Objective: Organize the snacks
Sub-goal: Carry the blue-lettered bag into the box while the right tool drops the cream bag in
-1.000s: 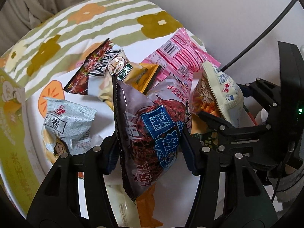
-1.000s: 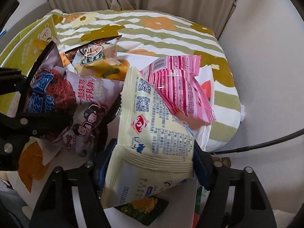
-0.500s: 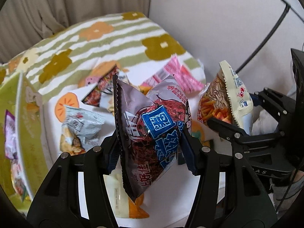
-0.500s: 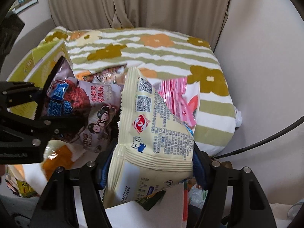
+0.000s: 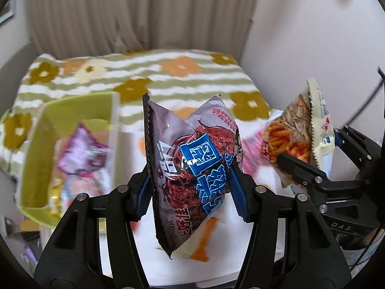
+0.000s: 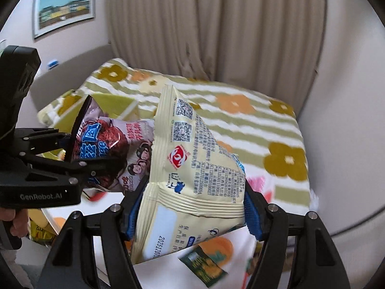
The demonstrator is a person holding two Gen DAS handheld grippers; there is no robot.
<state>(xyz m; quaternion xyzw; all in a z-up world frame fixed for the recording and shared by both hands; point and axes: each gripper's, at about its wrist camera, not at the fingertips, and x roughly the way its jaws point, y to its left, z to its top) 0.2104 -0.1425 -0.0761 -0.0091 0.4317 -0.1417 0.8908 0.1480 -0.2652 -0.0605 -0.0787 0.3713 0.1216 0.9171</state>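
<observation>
The left gripper [image 5: 190,180] pinches a grey and maroon snack bag [image 5: 190,168] with blue labels, held upright above a floral striped blanket [image 5: 168,77]. The right gripper [image 6: 190,214] pinches a pale yellow snack bag [image 6: 192,168], which fills much of its own view and hides the surface below. To the left, the left wrist view shows a lime-green box [image 5: 69,110] holding a blurred purple packet [image 5: 81,154]. Only the right wrist view shows a framed picture [image 6: 63,7] on the wall, beside beige curtains [image 6: 216,24].
</observation>
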